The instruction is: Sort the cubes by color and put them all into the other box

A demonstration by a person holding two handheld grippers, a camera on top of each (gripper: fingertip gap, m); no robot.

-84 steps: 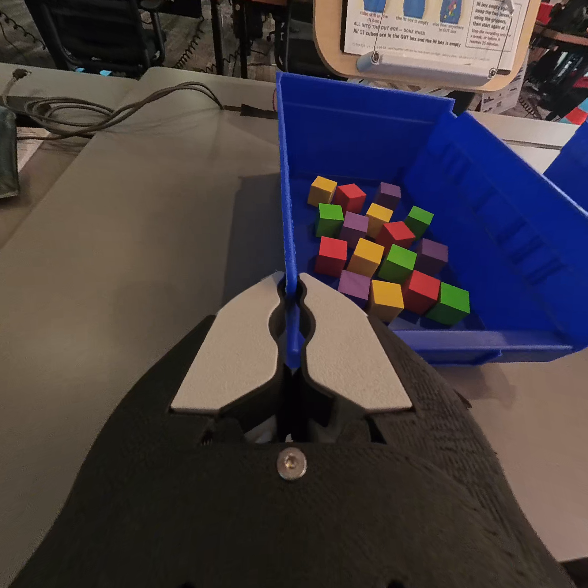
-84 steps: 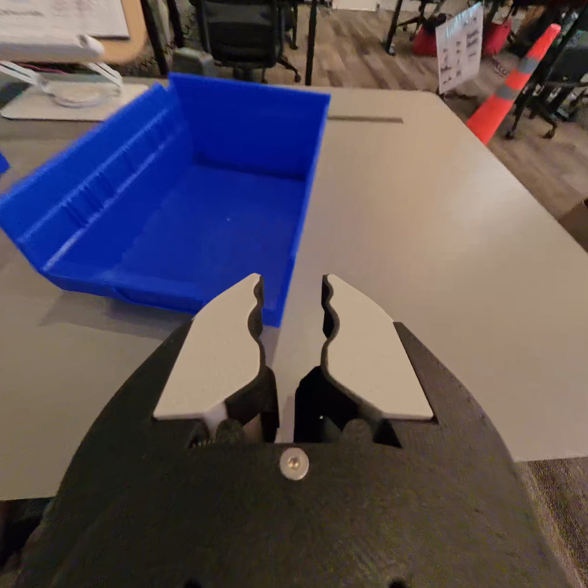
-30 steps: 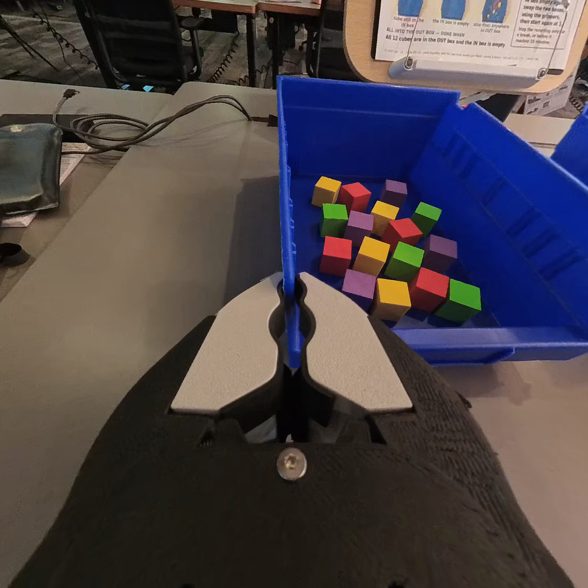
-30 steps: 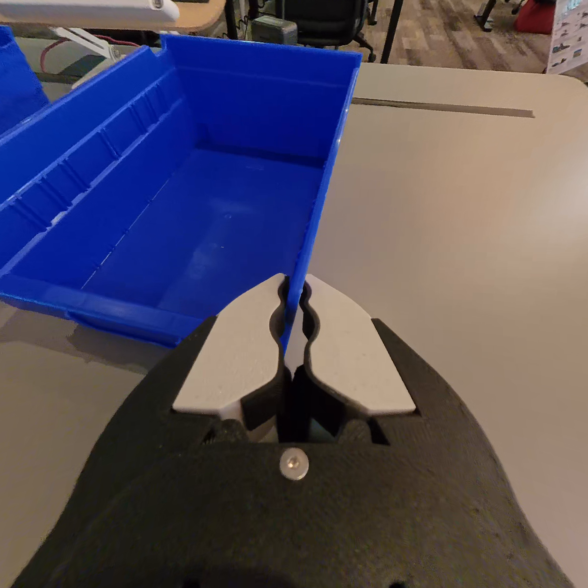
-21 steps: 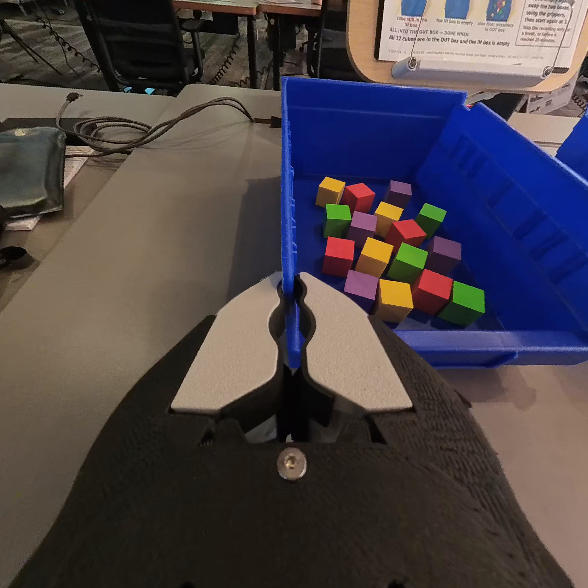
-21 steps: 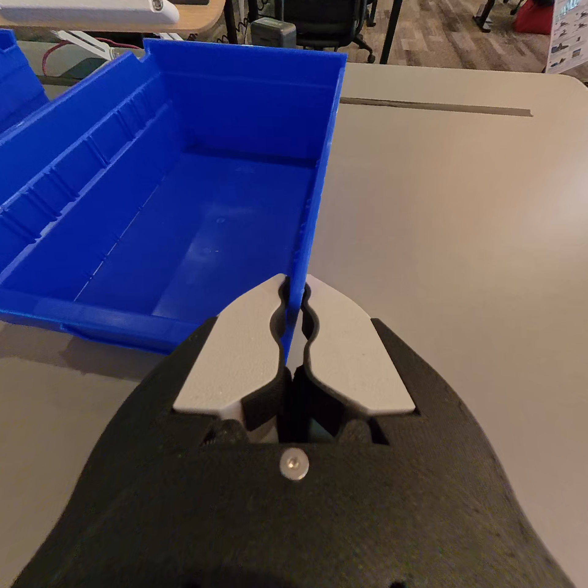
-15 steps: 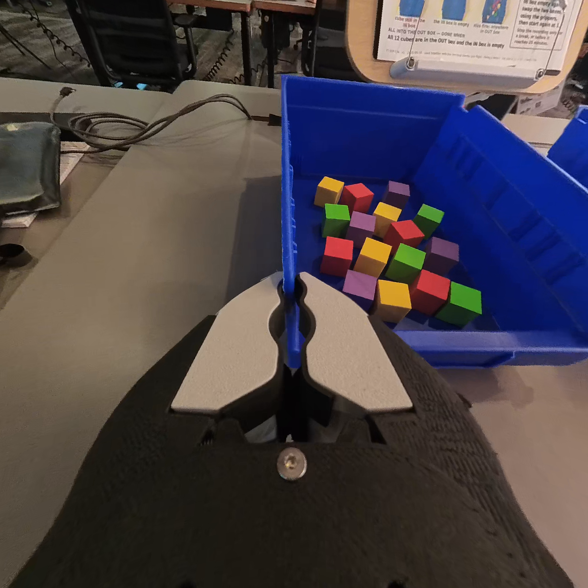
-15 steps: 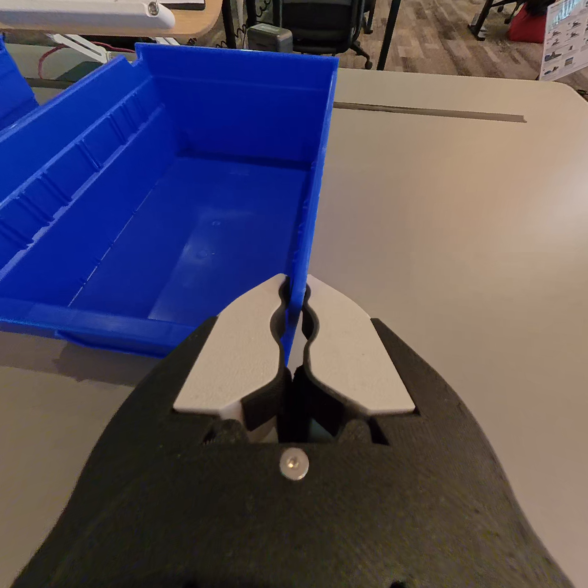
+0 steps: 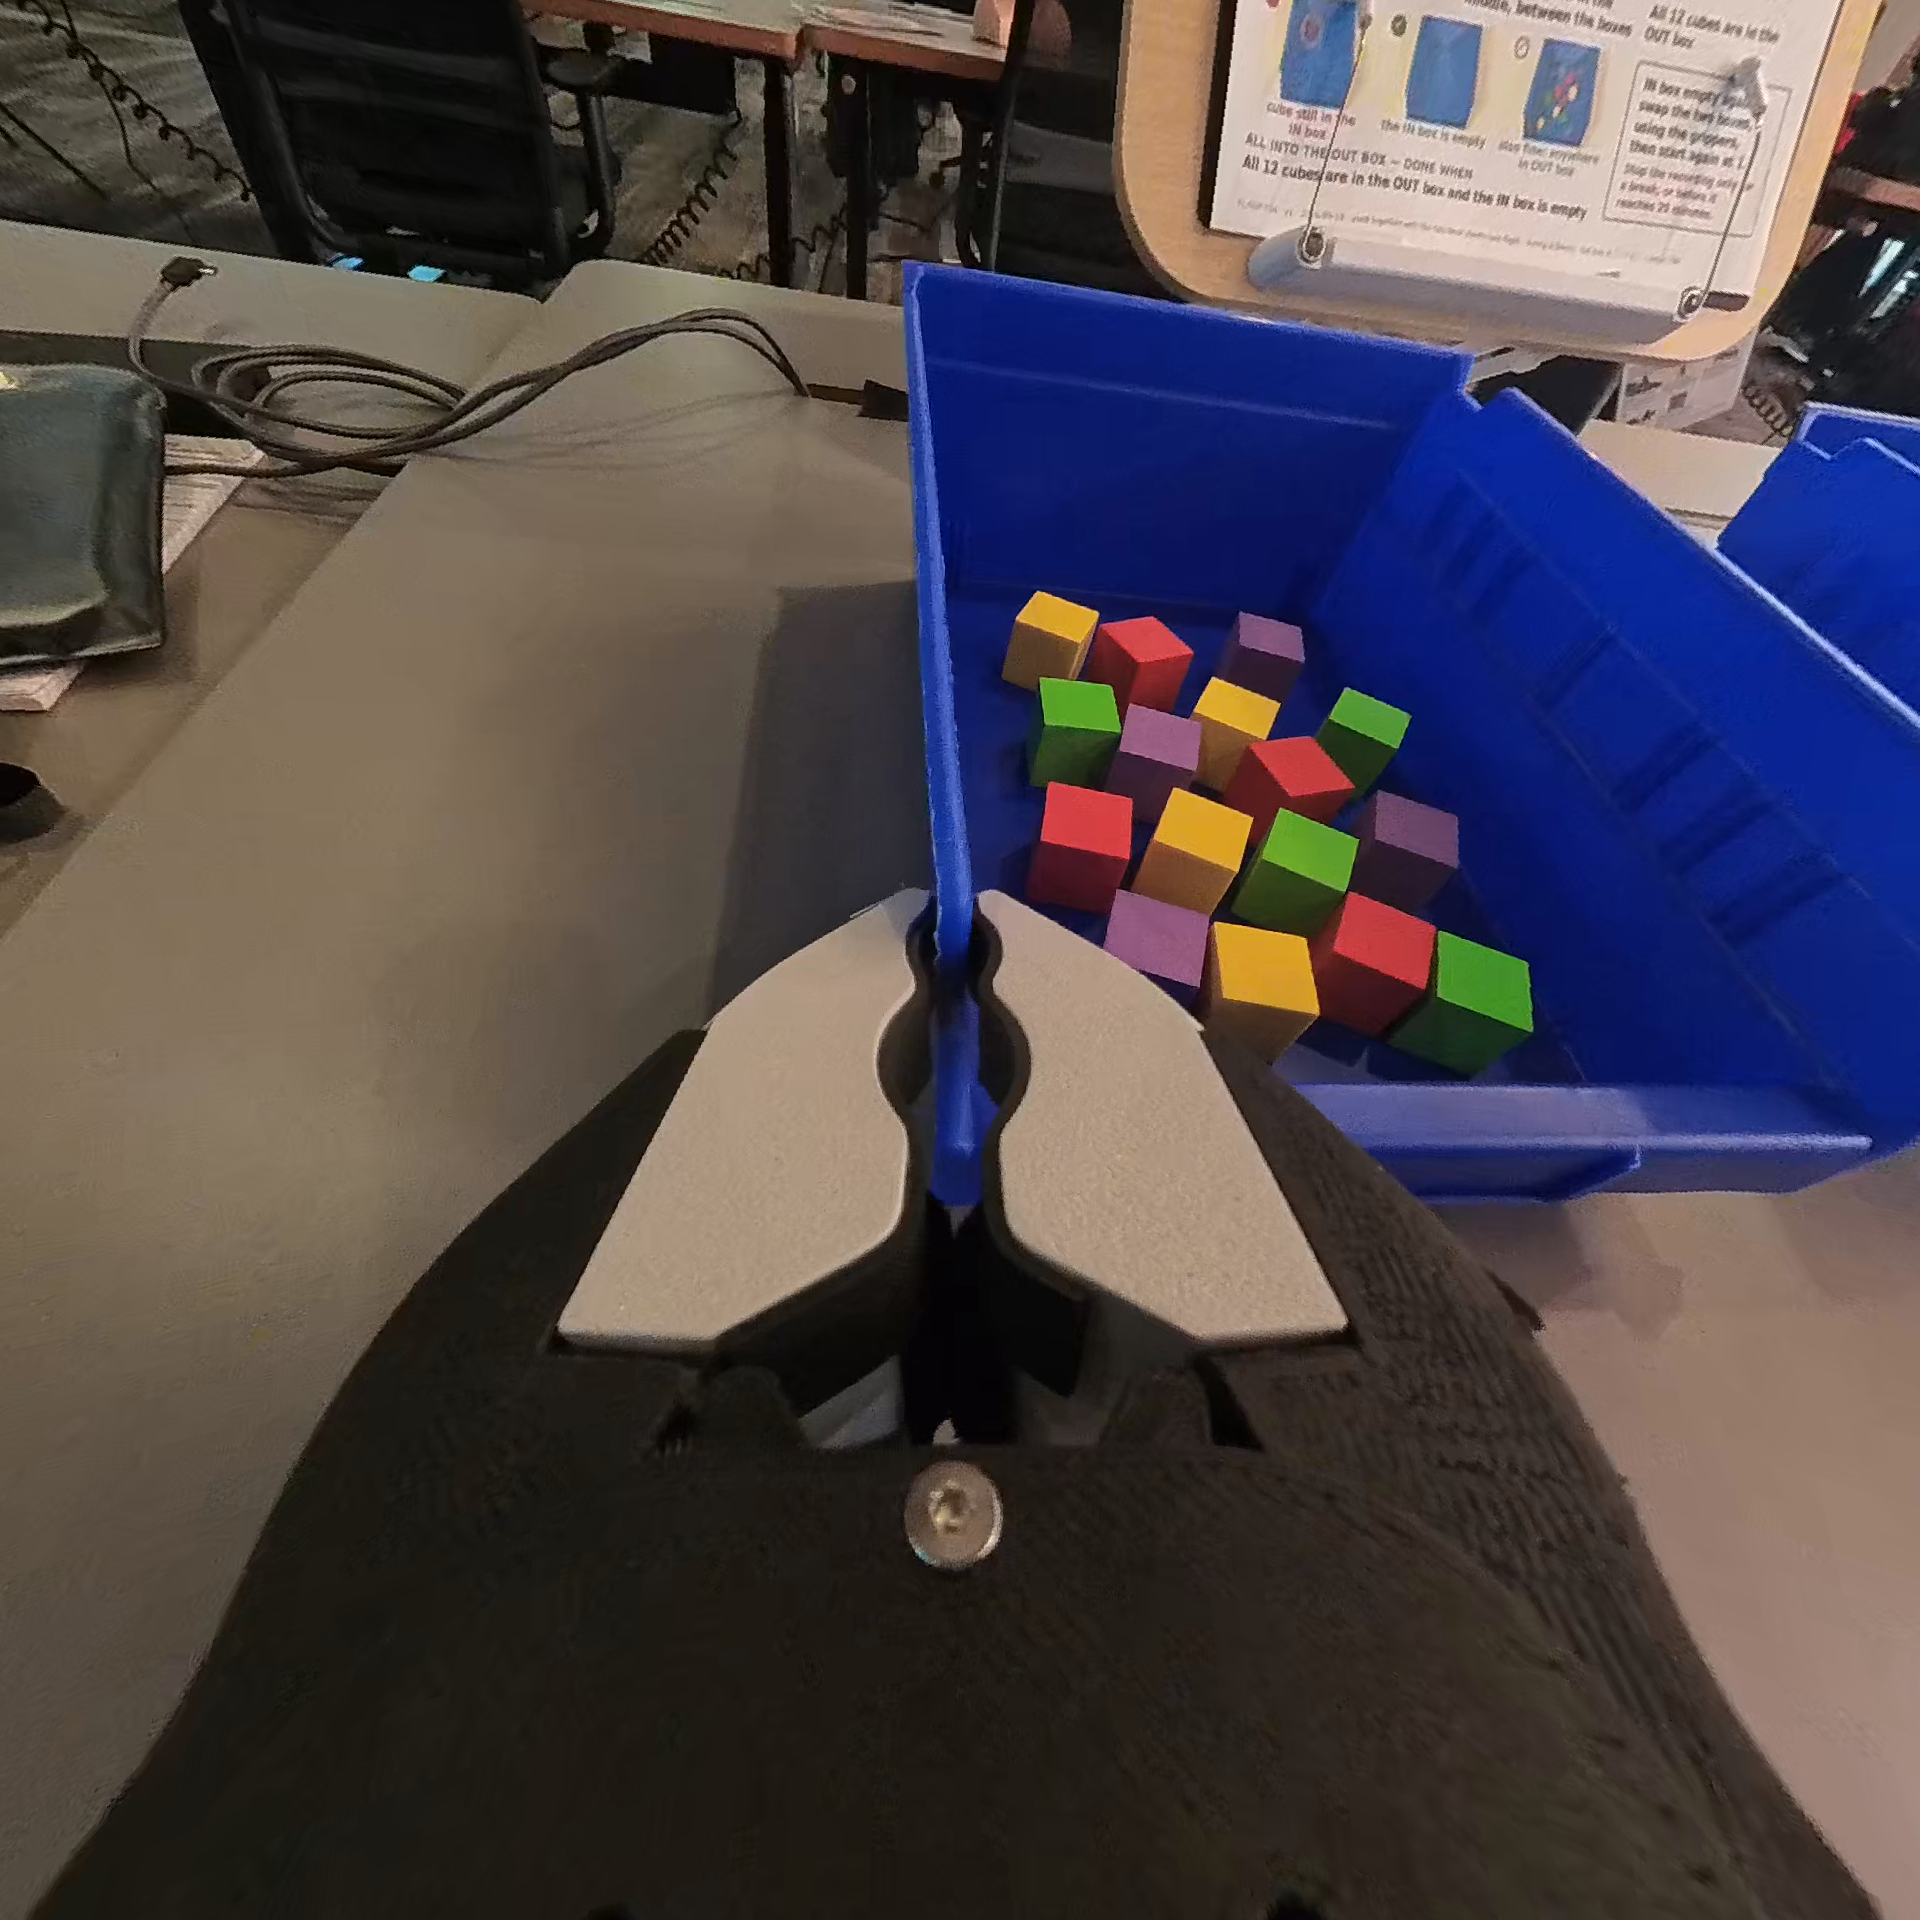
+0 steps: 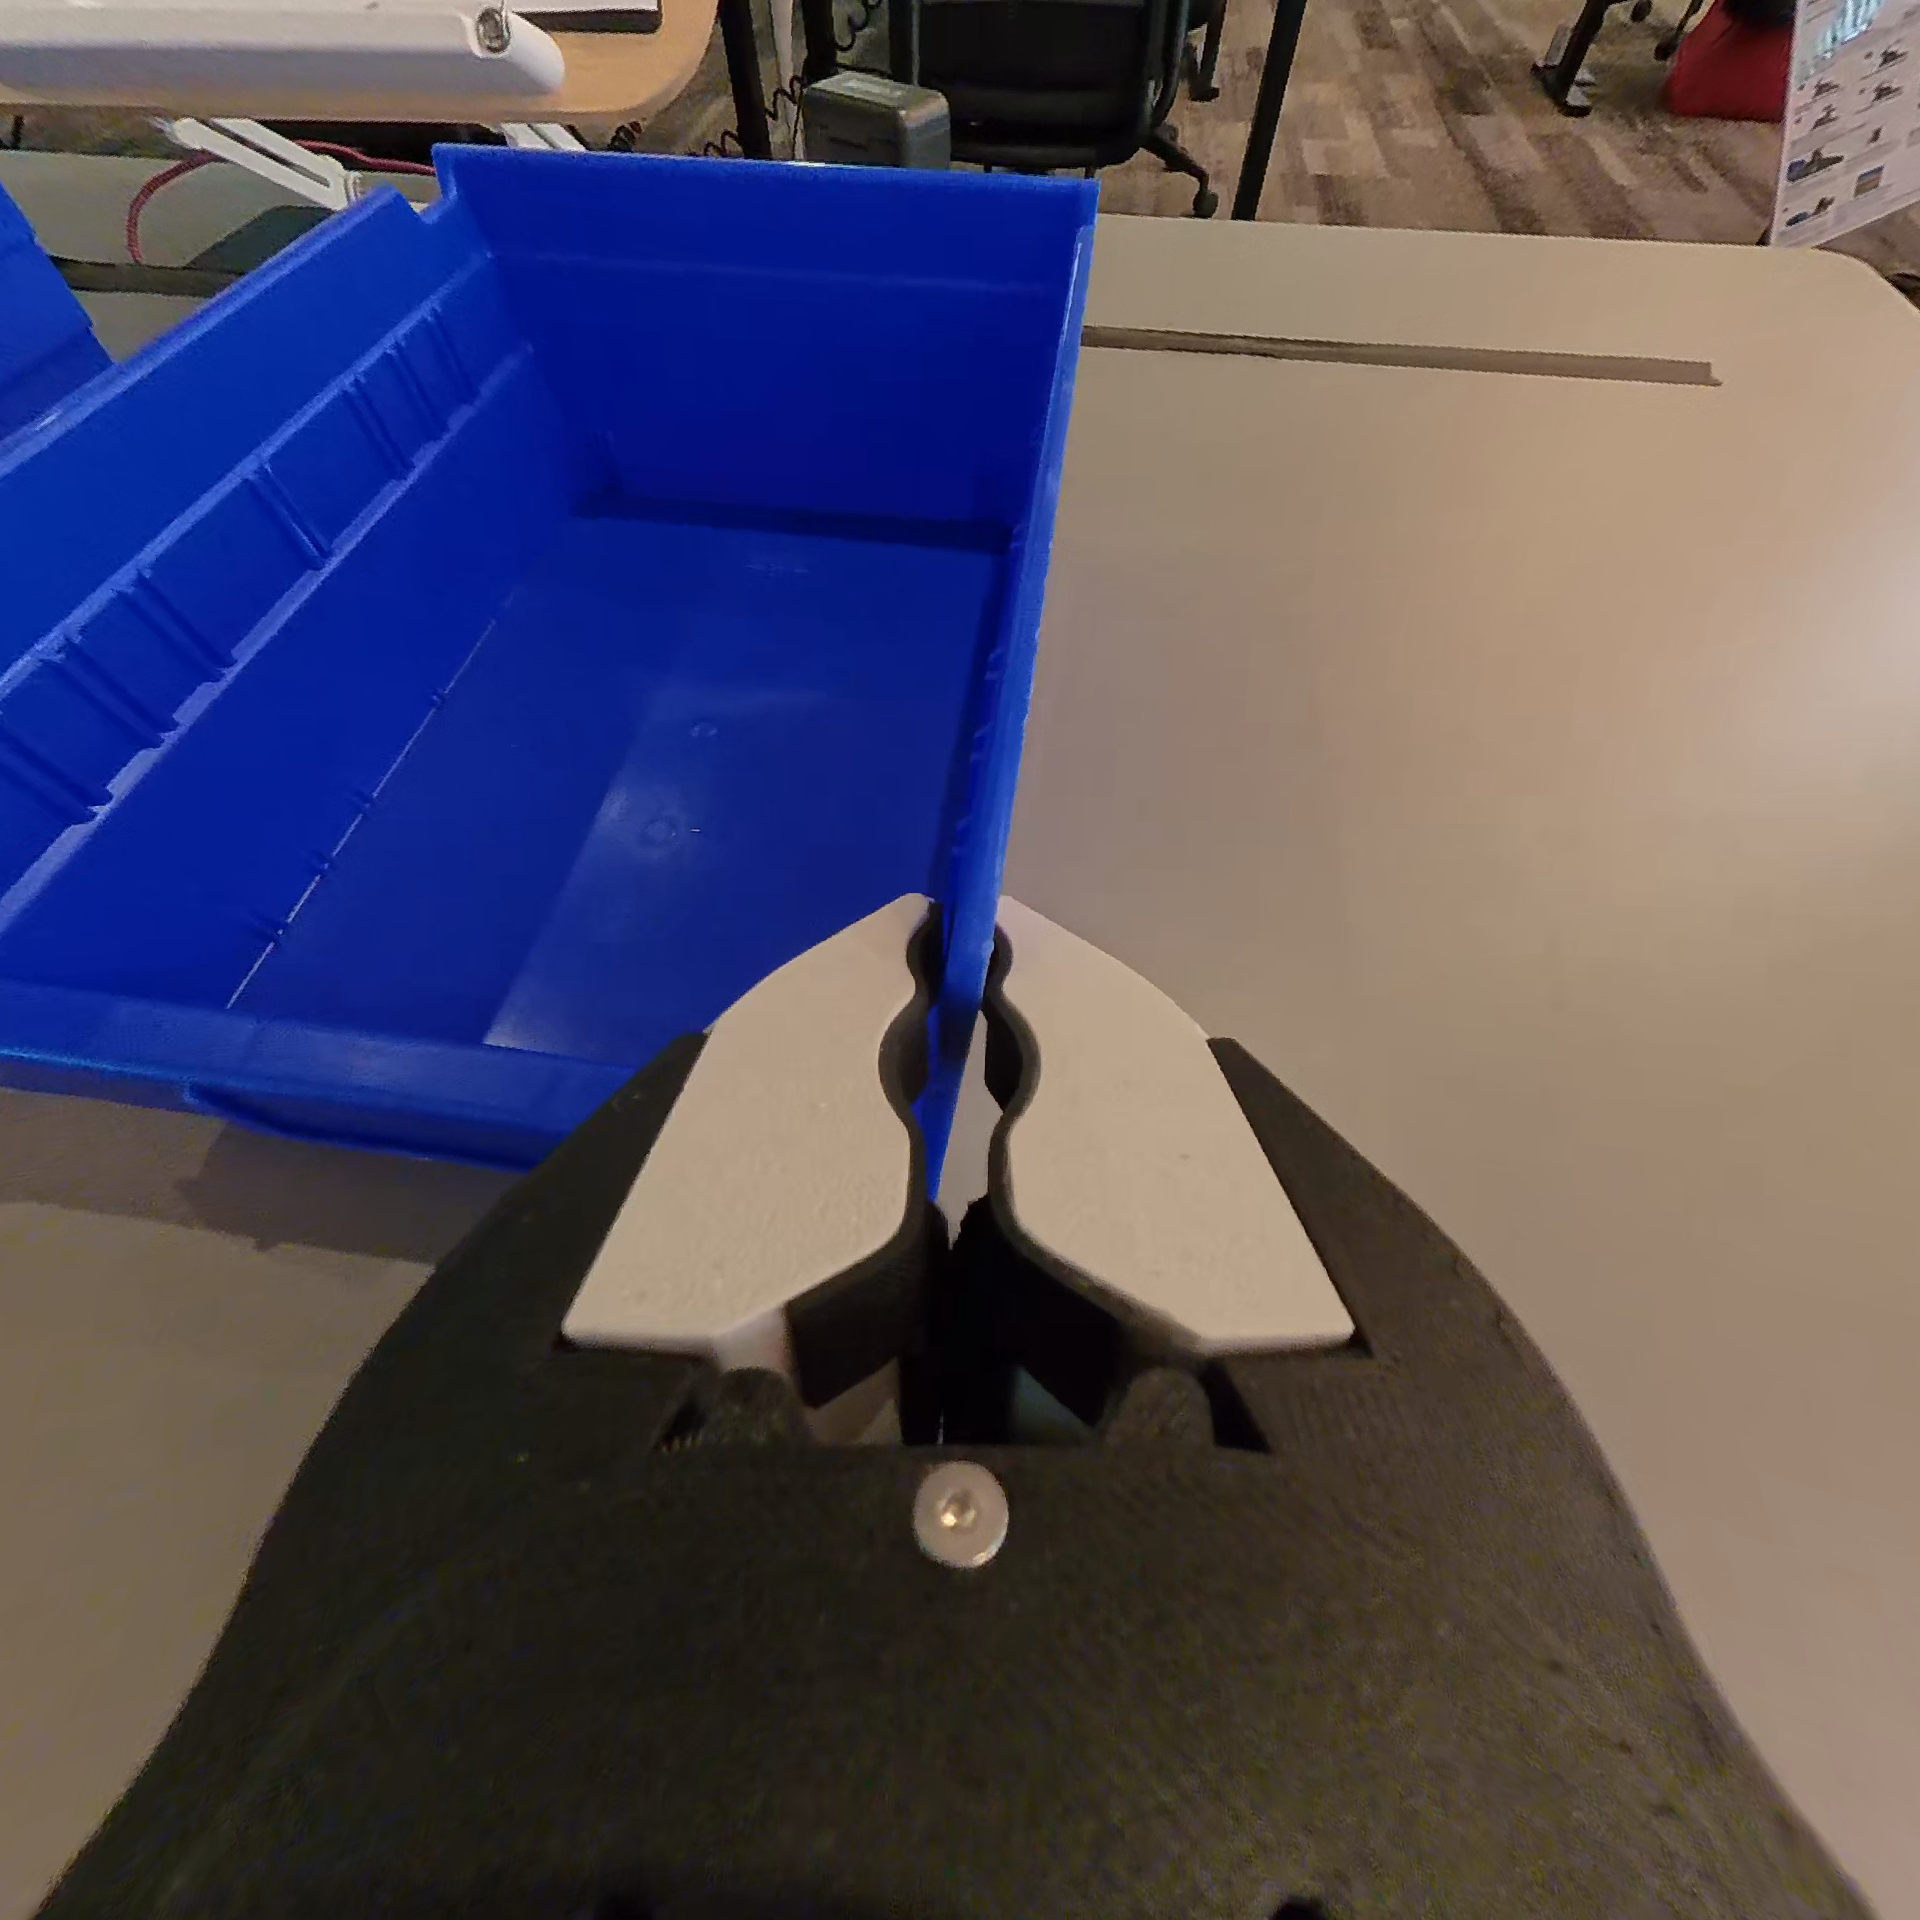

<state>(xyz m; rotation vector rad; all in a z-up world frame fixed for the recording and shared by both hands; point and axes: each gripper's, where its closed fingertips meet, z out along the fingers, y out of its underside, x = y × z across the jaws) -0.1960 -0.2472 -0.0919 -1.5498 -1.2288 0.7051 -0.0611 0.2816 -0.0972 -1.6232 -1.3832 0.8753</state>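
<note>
Two deep blue plastic bins sit on a grey table [image 9: 468,779], each held by a gripper. The left gripper [image 9: 951,914] is clamped on the left side wall of the cube-filled blue bin [image 9: 1143,468], near its front corner, one grey finger inside the wall and one outside. On that bin's floor lies a loose cluster of small painted cubes [image 9: 1195,847] in red, yellow, green and purple, some touching. To the right of the cube bin stands the empty blue bin [image 10: 779,343]; the right gripper [image 10: 961,914] pinches its right wall near the front corner in the same way.

Behind the cube bin stands a rounded wooden board with a printed instruction sheet [image 9: 1455,125]. Left of the cube bin, well apart, a coiled grey cable [image 9: 416,395] and a dark green pouch [image 9: 73,509] lie on the table.
</note>
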